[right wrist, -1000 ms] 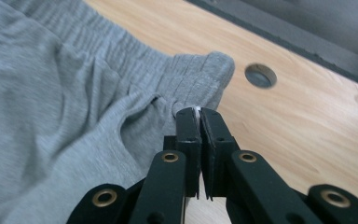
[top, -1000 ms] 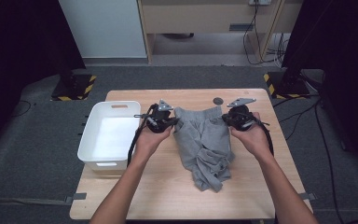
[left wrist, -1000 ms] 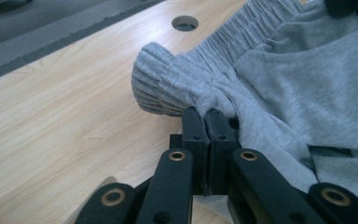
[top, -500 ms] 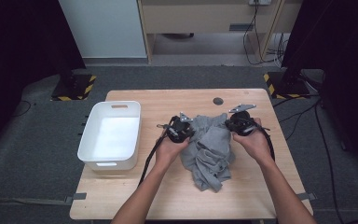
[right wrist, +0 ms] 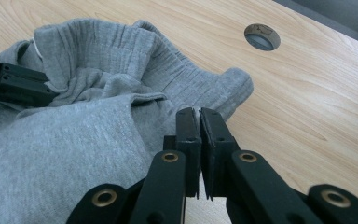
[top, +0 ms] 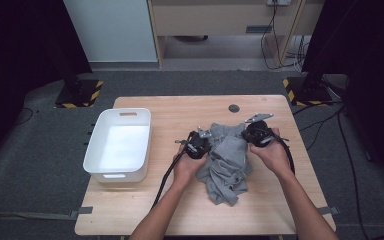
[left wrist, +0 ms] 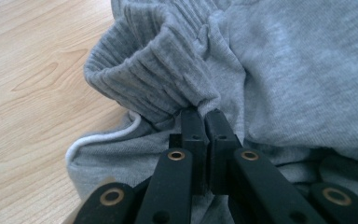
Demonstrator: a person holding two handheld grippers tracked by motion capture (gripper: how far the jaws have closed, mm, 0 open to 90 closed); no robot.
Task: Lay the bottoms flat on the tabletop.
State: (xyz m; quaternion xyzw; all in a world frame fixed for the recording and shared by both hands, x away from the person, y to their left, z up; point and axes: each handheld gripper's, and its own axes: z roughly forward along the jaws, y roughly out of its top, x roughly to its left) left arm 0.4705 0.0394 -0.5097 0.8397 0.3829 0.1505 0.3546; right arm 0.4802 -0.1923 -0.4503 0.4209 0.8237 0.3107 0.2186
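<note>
Grey garment [top: 227,162] lies bunched on the desk [top: 145,205], right of centre, nearer the right edge than the white bin [top: 117,145] at the left edge. Left gripper [left wrist: 204,114] — jaws clamped on the ribbed waistband. Right gripper [right wrist: 199,114] — jaws pinched on the fabric's far edge, near the desk's round hole [right wrist: 262,36]

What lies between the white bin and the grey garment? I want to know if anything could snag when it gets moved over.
Bare tabletop, apart from the left gripper and its hand at the grey garment's edge. The high view shows this beside the white bin.
</note>
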